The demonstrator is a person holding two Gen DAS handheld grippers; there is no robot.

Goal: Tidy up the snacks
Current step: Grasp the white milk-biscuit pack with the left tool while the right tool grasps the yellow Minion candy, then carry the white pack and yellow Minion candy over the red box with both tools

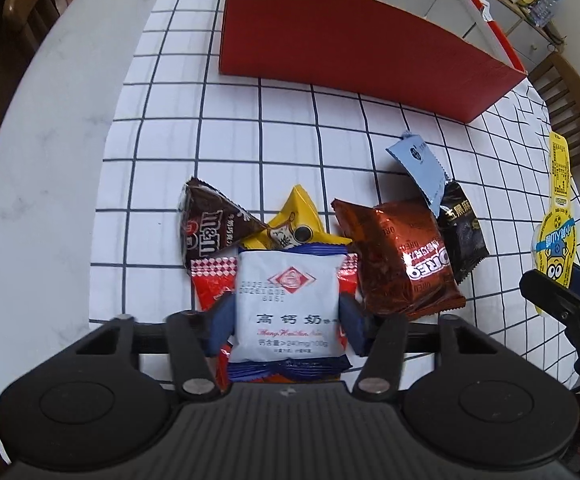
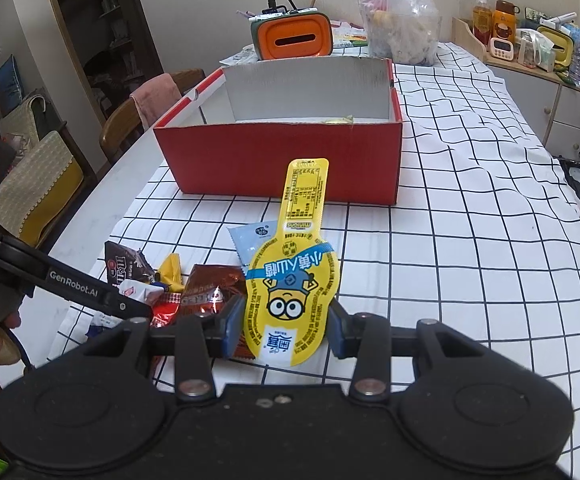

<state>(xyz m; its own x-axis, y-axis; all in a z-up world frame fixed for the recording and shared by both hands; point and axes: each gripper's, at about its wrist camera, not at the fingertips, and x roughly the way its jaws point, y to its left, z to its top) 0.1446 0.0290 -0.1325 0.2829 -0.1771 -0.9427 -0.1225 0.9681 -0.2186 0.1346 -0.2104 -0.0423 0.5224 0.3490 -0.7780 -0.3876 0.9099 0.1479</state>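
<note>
A white milk-biscuit packet (image 1: 288, 304) is seen squarely between the blue pads of the left gripper (image 1: 286, 322), its long axis running straight out along the fingers; the pads stand at its two long sides at a middling width, and whether they already press on it cannot be told for certain, though a grip appears to be in place or about to be made. The packet lies on top of a red packet (image 1: 210, 288) at the near end of a snack pile on the checked tablecloth (image 1: 250, 128), toward the near edge of the tabletop. Behind it are a brown M&M's bag (image 1: 206, 224), a yellow wrapper (image 1: 296, 216) and a copper Oreo bag (image 1: 402, 256).

The right gripper (image 2: 284, 330) is closed narrowly on the lower end of a yellow Minions pouch (image 2: 290, 280), which is held upright, its long neck pointing toward the red box (image 2: 282, 160).

The open box stands farther along the table, beyond the pile. Both held items are judged to be bound for it; the pouch, already lifted clear, looks the readier, while the left-hand packet has yet to be raised off the pile.
</note>
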